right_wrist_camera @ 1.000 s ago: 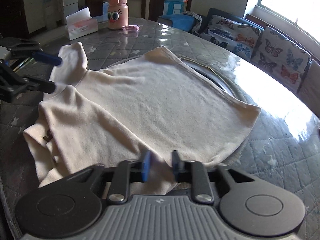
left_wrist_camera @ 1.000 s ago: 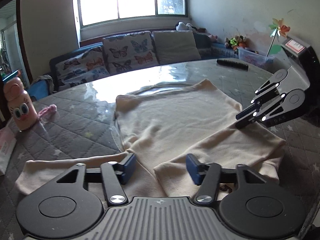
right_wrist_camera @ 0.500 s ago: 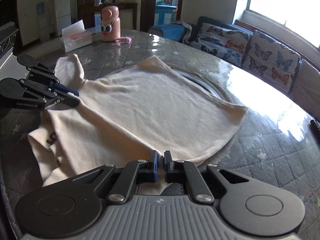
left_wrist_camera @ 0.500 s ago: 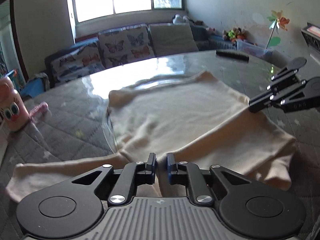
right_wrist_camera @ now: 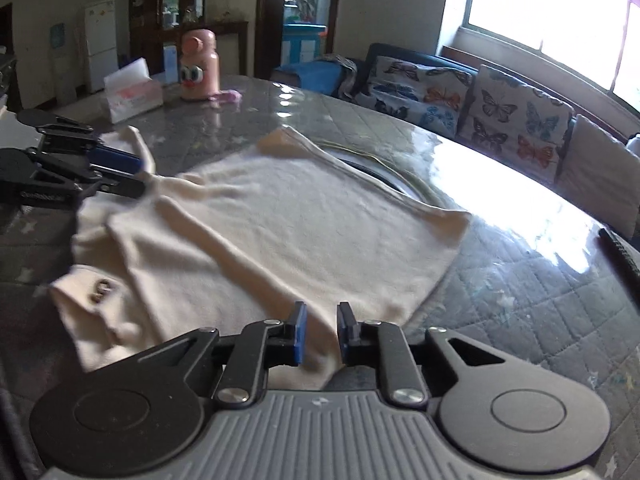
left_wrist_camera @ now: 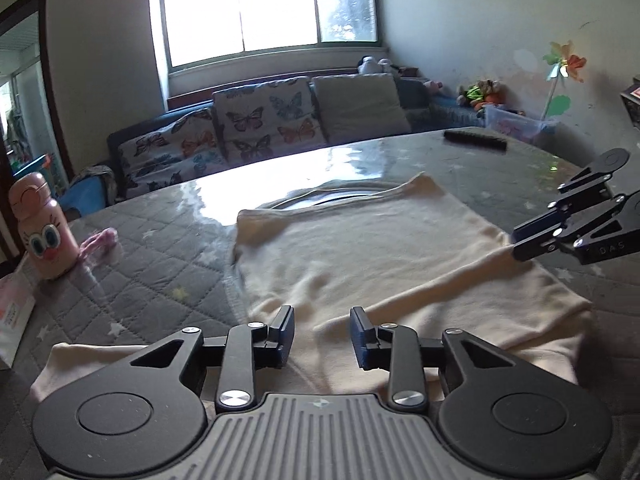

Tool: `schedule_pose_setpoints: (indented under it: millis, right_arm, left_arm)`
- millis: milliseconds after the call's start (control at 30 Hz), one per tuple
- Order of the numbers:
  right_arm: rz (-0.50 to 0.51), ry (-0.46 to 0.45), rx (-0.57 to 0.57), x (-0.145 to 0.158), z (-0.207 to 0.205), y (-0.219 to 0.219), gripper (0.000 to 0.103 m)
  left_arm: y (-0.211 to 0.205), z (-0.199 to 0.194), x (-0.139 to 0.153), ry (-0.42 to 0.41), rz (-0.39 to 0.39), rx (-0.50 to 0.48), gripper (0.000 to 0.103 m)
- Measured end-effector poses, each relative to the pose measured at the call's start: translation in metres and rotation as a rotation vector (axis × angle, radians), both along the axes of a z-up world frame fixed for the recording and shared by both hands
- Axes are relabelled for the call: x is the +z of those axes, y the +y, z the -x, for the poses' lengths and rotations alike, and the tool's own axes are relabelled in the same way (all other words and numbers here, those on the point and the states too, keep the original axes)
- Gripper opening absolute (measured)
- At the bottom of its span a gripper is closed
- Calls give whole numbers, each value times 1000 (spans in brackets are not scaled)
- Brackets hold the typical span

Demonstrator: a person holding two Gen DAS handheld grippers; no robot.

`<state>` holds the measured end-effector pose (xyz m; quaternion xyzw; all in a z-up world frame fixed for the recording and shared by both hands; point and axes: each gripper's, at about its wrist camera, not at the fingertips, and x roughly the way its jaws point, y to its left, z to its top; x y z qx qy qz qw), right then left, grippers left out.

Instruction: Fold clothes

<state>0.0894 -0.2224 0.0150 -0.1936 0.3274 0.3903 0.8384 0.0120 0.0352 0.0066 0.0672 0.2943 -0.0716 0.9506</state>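
Observation:
A cream long-sleeved top (left_wrist_camera: 360, 256) lies flat on the round quilted table, one sleeve folded across its body, the other stretched out at the near left (left_wrist_camera: 88, 356). My left gripper (left_wrist_camera: 322, 336) is open just above the near edge of the top, nothing between its jaws. My right gripper (right_wrist_camera: 319, 334) is open over the top's (right_wrist_camera: 288, 236) near edge, empty. Each gripper shows in the other's view: the right one (left_wrist_camera: 520, 242) by the folded sleeve, the left one (right_wrist_camera: 138, 178) near the sleeve.
A pink cartoon bottle (left_wrist_camera: 42, 228) and a tissue box (right_wrist_camera: 134, 94) stand at the table's far side. A black remote (left_wrist_camera: 476, 140) lies near the far edge. A sofa with butterfly cushions (left_wrist_camera: 256, 128) stands beyond the table (left_wrist_camera: 160, 264).
Both grippers were shut on the cloth half a second ago; both have opened and let it go. The folded sleeve now lies on the top's body.

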Motion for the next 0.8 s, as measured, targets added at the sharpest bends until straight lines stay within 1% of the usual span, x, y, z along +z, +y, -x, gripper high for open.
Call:
schedule_pose_setpoints:
  millis: [33, 100, 200, 267, 400, 467, 567, 667, 800]
  right_arm:
    - [0, 5, 13, 0, 5, 1, 20]
    - [-1, 16, 39, -1, 14, 3, 20]
    - [9, 26, 55, -2, 23, 3, 20]
    - [17, 32, 62, -3, 29, 4, 21]
    - [33, 43, 78, -5, 40, 4, 21]
    - [36, 43, 85, -4, 44, 6, 21]
    - [10, 28, 94, 5, 40, 18, 21]
    - [-13, 27, 111, 7, 33, 40, 21]
    - [-30, 35, 139, 1, 28, 71, 21]
  left_arm:
    - [-5, 2, -1, 1, 3, -25, 33]
    - [-15, 4, -7, 11, -6, -70, 33]
    - [-20, 6, -21, 54, -27, -100, 33]
    - [-17, 7, -29, 88, -34, -86, 33]
    - [-10, 20, -24, 76, -25, -84, 33]
    - [-8, 24, -19, 55, -19, -75, 33]
    - [-1, 27, -12, 31, -1, -37, 33]
    - [14, 29, -8, 21, 14, 32, 34]
    - [40, 38, -4, 10, 6, 127, 40]
